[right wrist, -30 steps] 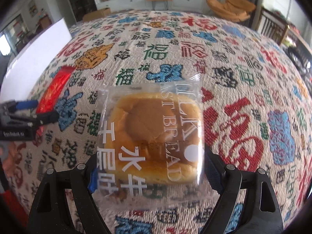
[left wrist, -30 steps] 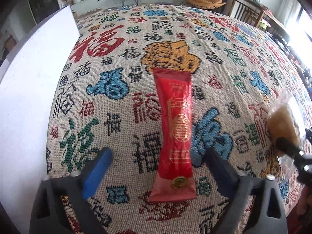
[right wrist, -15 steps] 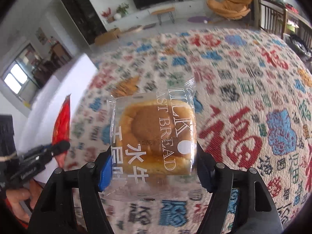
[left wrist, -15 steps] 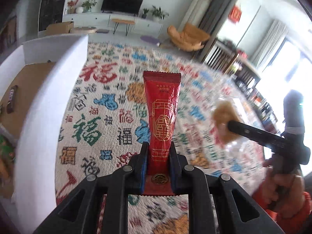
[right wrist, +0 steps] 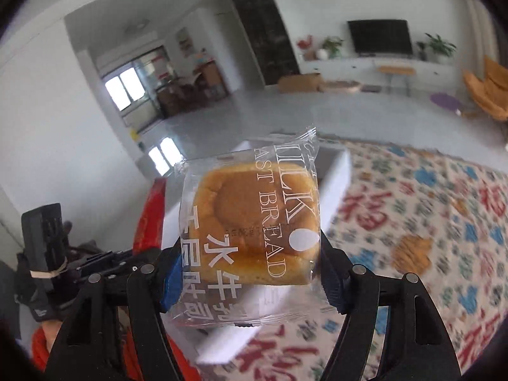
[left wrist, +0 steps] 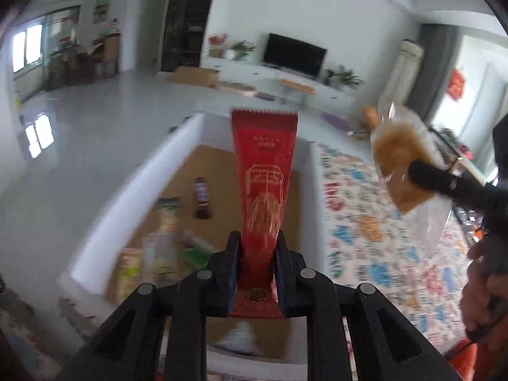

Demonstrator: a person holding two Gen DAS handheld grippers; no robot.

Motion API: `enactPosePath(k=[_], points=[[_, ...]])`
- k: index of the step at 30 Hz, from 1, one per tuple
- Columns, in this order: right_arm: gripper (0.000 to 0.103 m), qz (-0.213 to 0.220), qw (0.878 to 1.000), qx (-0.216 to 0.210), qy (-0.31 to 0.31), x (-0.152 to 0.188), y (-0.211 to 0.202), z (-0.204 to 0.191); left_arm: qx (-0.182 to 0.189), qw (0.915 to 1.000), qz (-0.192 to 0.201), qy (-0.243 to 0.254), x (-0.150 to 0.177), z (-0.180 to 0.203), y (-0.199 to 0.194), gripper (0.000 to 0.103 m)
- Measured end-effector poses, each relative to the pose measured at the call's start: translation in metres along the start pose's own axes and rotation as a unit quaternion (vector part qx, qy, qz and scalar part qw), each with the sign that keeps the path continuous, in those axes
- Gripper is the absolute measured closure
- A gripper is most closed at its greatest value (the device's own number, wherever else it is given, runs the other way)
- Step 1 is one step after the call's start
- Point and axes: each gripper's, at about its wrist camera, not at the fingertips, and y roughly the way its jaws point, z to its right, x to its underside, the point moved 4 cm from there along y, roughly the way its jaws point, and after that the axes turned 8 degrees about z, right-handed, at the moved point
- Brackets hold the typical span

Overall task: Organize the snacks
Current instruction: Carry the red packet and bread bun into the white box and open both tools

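Observation:
A long red snack packet (left wrist: 263, 171) stands upright in my left gripper (left wrist: 255, 241), which is shut on its lower end. It hangs over the white-walled box (left wrist: 314, 197) at the table's left. My right gripper (right wrist: 250, 263) is shut on a clear-wrapped milk bread bun (right wrist: 254, 219), lifted above the table near that box (right wrist: 336, 171). In the left wrist view the bun (left wrist: 397, 152) is up at the right. The right wrist view has the red packet (right wrist: 152, 219) at its left.
Inside the box lie a dark brown bar (left wrist: 201, 197) and several green and yellow packets (left wrist: 165, 222) on a cardboard bottom. A patterned tablecloth (left wrist: 365, 222) covers the table right of the box. A person's hand (left wrist: 485, 285) holds the right gripper.
Both grippers shut on their snacks, lifted them off the tablecloth and carried them left toward the white box. The red packet now hangs over the box's inside.

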Motion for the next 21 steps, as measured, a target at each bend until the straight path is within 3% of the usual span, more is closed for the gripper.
enactPosePath(k=[2,5,7,9,15,18,21], points=[[0.028,-0.011,1.000,-0.011,-0.010,-0.002,0.033,-0.020,-0.030,0.9995,-0.008,0.003,0.009,-0.018,0.009,0.083],[0.027,-0.038,0.999,-0.005,-0.023,0.000,0.077,-0.039,-0.041,0.9988,-0.024,0.003,0.024,-0.029,0.024,0.064],[0.027,-0.062,0.998,0.000,-0.023,0.004,0.096,-0.043,-0.051,0.9985,-0.018,0.008,0.030,-0.030,0.029,0.035],[0.027,-0.067,0.998,0.004,-0.019,0.005,0.100,-0.043,-0.059,0.9982,-0.003,0.014,0.032,-0.034,0.031,0.022],[0.027,-0.053,0.997,0.021,-0.048,0.005,0.081,-0.044,-0.052,0.9978,0.039,0.009,0.030,-0.030,0.025,0.017],[0.025,-0.022,0.997,0.033,-0.068,0.011,0.063,-0.046,-0.060,0.9949,0.080,0.017,0.027,-0.027,0.009,0.000],[0.025,0.029,0.995,0.038,-0.088,0.014,0.039,-0.055,-0.088,0.9898,0.098,0.053,0.022,-0.019,-0.003,0.000]])
